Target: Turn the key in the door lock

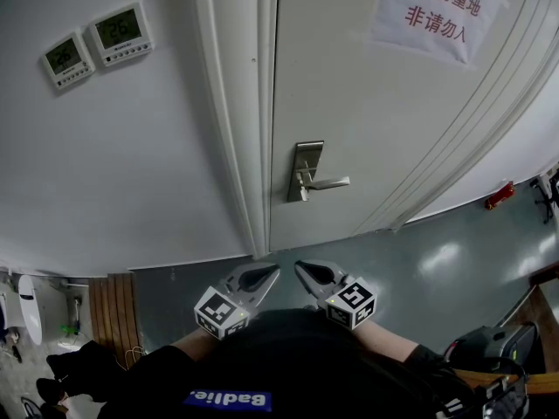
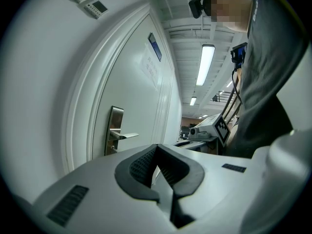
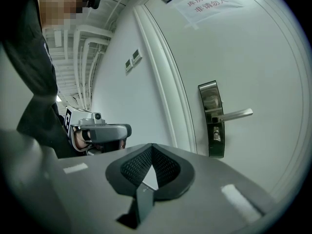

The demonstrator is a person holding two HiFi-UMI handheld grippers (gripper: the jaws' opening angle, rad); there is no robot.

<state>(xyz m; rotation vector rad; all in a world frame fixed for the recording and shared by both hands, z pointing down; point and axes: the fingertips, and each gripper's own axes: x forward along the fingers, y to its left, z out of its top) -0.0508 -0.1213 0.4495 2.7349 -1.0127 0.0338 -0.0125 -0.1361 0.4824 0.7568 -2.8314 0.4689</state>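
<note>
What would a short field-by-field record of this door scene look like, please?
Door: white, closed
Handle: metal lever, level
Lock: cylinder below the lever, too small to read
Left gripper: shut, empty, apart from the door
Right gripper: shut, empty, apart from the door
Wall: two thermostats left of the frame
Notice: paper sheet on the door

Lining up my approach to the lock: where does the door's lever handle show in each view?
Head view: lever handle just right of centre, on the door's left edge.
Left gripper view: left of centre, pointing right.
Right gripper view: right of centre, pointing right.
Shared landmark: the two wall thermostats.
</note>
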